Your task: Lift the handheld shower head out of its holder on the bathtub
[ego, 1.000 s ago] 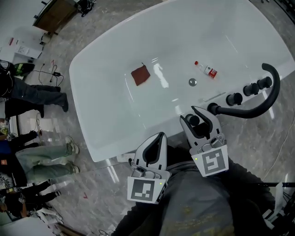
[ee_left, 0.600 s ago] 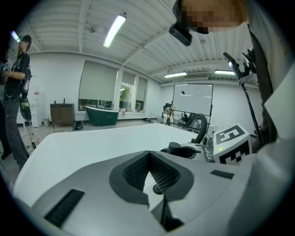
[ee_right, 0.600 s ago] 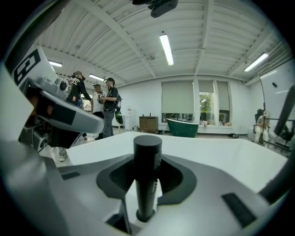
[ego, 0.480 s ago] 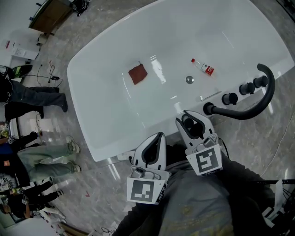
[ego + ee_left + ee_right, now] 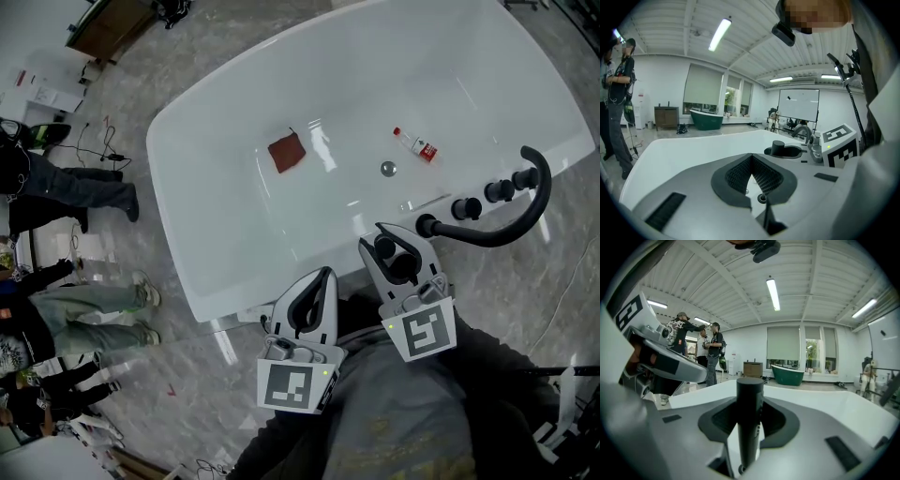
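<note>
**Stage of the task: grip made, lift not yet confirmed.** The right gripper (image 5: pixel 401 244) is clamped on the black cylindrical handle of the handheld shower head (image 5: pixel 386 247). Its jaws have just been closing, and the right gripper view shows the handle standing upright between the pads. In the head view the handle sits at the near rim of the bathtub (image 5: pixel 202 202), at 6 o'clock from the drain (image 5: pixel 388 169). The holder is covered by the gripper and appears in no view, so whether the handle has left it cannot be told. Judged from this, what remains is to raise the shower head clear of the holder. The left gripper (image 5: pixel 323 281), at 8 o'clock from the right one and off the tub's near edge, has its jaws pressed together with nothing between them. Contents of the tub: a reddish-brown cloth (image 5: pixel 287 152) lying flat on the bottom at 9 o'clock from the drain, and a small clear bottle with a red label (image 5: pixel 417 143) lying on its side between 1 and 2 o'clock from it. The two are well apart. No water can be made out. On the rim at 4 o'clock from the drain stand three black knobs (image 5: pixel 462 208) and a curved black spout (image 5: pixel 478 237).
</note>
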A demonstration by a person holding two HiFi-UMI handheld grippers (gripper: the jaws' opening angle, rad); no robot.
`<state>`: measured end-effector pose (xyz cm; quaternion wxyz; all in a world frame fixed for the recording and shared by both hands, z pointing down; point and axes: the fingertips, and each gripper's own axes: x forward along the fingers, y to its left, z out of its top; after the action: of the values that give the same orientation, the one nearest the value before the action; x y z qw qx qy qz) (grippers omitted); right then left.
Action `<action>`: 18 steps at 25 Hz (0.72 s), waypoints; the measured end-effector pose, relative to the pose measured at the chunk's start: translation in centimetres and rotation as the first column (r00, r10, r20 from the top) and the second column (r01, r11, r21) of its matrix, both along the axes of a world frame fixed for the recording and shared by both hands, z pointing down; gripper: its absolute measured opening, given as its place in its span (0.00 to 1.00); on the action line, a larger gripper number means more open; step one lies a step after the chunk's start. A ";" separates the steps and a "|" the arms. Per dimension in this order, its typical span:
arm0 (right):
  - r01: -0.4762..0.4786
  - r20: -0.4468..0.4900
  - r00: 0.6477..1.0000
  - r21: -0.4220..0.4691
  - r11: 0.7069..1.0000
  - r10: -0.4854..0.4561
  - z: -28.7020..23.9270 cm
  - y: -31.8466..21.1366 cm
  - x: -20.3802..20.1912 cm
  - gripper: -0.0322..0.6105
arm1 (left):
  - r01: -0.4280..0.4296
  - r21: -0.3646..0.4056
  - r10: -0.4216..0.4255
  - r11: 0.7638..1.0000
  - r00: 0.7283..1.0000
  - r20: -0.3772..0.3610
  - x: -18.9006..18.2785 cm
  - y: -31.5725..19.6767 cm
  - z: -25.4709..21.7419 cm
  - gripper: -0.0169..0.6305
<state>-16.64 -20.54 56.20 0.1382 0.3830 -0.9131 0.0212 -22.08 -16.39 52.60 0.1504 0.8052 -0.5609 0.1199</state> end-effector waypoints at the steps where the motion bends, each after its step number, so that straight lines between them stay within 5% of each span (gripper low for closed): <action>1: -0.001 -0.002 1.000 0.001 1.000 0.001 -0.7 0.0 -0.1 0.24 | 0.002 0.004 -0.002 1.000 1.000 -0.004 -0.2 0.0 -0.7 0.03; 18: -0.007 0.019 1.000 0.073 0.997 0.005 -16.4 0.7 -0.7 0.24 | -0.005 0.037 0.006 0.999 1.000 -0.012 -1.5 0.8 -14.8 0.03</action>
<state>-17.30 -19.84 39.76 0.1157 0.3903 -0.9133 -0.0080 -23.54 -15.63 37.77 0.1382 0.8101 -0.5599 0.1051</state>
